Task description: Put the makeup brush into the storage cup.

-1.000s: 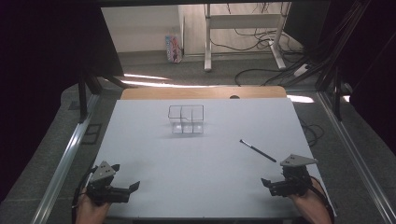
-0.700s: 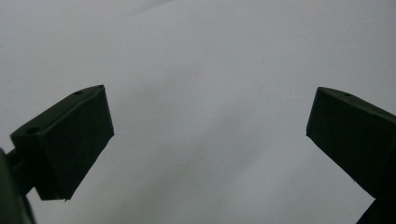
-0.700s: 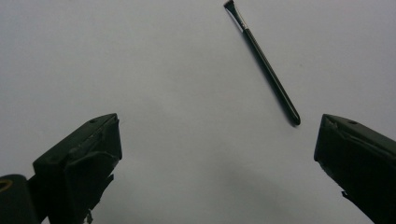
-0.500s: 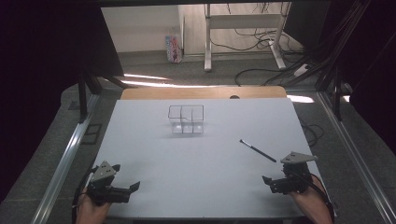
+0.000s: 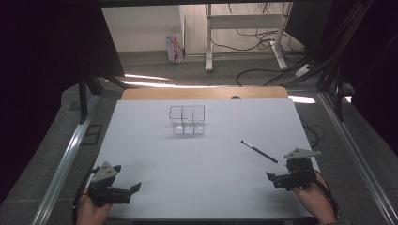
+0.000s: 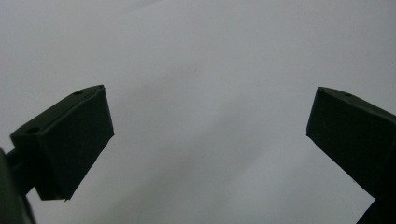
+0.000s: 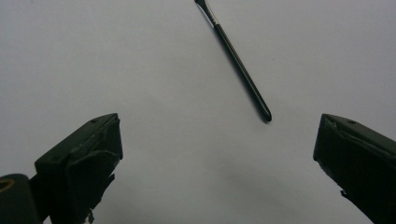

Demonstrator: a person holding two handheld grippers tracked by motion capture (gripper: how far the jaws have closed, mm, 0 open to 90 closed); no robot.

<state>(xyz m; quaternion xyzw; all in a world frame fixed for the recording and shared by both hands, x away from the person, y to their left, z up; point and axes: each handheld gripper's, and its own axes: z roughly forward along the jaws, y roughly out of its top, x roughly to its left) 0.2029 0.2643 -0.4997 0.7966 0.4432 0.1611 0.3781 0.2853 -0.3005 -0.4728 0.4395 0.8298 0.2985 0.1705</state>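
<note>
**Two grippers, one brush, one clear box**

Here, in the high view, you hold two grippers: your left gripper (image 5: 134,188) sits at the near left corner of the white table (image 5: 155,150), your right gripper (image 5: 271,177) at the near right. One clear compartmented box (image 5: 187,120) stands toward the far middle. One thin black brush (image 5: 259,151) lies flat, just beyond the right gripper and well apart from the box. Grey floor, cables and a desk frame lie behind the table.

In the left gripper view, your jaws stand wide apart, released over bare white surface.

In the right gripper view, your jaws are likewise spread and holding nothing; the brush (image 7: 239,66) lies ahead between them, untouched.
</note>
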